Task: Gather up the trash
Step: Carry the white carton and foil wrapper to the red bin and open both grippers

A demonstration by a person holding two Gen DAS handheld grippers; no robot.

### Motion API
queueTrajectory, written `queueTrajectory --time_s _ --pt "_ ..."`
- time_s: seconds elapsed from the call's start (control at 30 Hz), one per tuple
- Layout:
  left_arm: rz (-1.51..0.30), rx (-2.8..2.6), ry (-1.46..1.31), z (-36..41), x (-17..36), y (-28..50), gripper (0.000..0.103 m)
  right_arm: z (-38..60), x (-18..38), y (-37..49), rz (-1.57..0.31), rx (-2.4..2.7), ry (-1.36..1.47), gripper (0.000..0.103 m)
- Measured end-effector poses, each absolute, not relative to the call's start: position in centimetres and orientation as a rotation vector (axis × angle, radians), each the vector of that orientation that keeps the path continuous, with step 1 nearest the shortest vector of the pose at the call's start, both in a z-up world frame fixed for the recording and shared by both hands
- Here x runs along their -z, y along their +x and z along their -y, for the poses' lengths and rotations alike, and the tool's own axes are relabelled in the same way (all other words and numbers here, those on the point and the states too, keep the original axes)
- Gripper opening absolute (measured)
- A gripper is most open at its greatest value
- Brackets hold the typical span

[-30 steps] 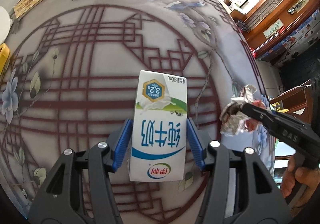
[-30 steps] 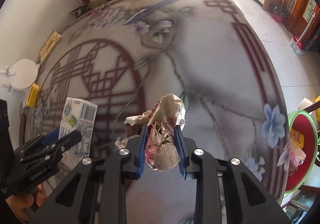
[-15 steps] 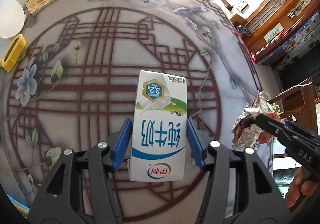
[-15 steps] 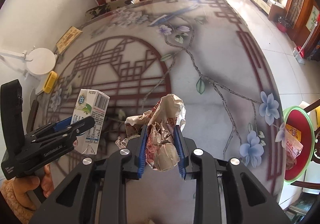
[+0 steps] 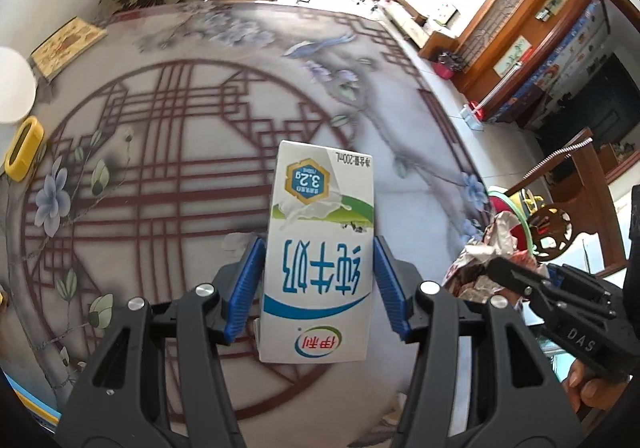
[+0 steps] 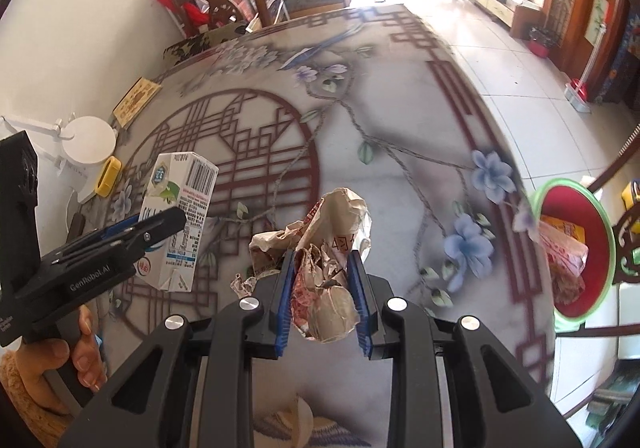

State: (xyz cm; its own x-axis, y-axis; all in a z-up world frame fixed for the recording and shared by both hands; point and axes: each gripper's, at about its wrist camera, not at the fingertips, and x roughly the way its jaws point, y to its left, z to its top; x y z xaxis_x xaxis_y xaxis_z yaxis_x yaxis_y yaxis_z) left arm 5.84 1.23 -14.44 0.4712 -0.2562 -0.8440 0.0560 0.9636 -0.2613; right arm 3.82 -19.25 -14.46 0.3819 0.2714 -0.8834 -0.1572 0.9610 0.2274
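Note:
My left gripper (image 5: pixel 318 284) is shut on a white, blue and green milk carton (image 5: pixel 320 248), held upside down above the patterned table (image 5: pixel 160 168). The carton also shows in the right wrist view (image 6: pixel 180 216), at the left, with the left gripper (image 6: pixel 160 224) around it. My right gripper (image 6: pixel 322 300) is shut on a crumpled paper wrapper (image 6: pixel 328 268), lifted above the table. The wrapper also shows in the left wrist view (image 5: pixel 480 260), at the right. A red bin with a green rim (image 6: pixel 576 248) stands off the table's right edge, with trash inside.
A white round stand (image 6: pixel 88 140), a yellow object (image 6: pixel 109 176) and a flat printed box (image 6: pixel 136 100) lie at the table's far left. A small paper scrap (image 6: pixel 242 284) lies under the right gripper. Wooden chairs stand beyond the far edge and beside the bin.
Both grippers have risen and pulled back from the table with their loads. More of the table and room shows now. The bin has come further into view at the right.

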Motion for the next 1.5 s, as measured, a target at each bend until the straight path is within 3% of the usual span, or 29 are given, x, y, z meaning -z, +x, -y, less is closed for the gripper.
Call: queueTrajectory --time_s 0.43,0.97,1.03,1.07,1.1,1.13,1.43,1.5 --pt "-1.041 0.338 -0.123 7.6 12.1 4.5 0.053 28.6 13.1 0.5 -1.085 -0.124 0.215 0.026" --pt "-1.045 0.615 -0.040 28.6 11.7 8.9 0.053 47.8 15.8 1.8 -1.063 0.155 0.282 0.026" --pt "-1.034 0.648 -0.031 31.3 11.8 9.9 0.060 49.2 16.2 2.5 -1.057 0.164 0.270 0.033" --pt "-1.027 0.661 -0.030 32.4 11.8 10.3 0.075 49.9 16.5 3.0 -1.060 0.177 0.258 0.042" --pt "-1.016 0.660 -0.030 33.1 11.8 10.5 0.083 50.5 16.7 3.1 -1.057 0.194 0.251 0.056" --pt "-1.000 0.658 -0.032 33.7 11.7 10.7 0.091 51.1 16.7 3.1 -1.051 0.208 0.250 0.060" --pt "-0.938 0.630 -0.023 32.8 9.5 9.5 0.095 52.2 13.3 -0.1 -0.950 0.262 0.286 0.078" --pt "-0.896 0.604 -0.025 31.8 8.4 8.7 0.098 51.1 11.5 -1.1 -0.894 0.273 0.266 0.089"
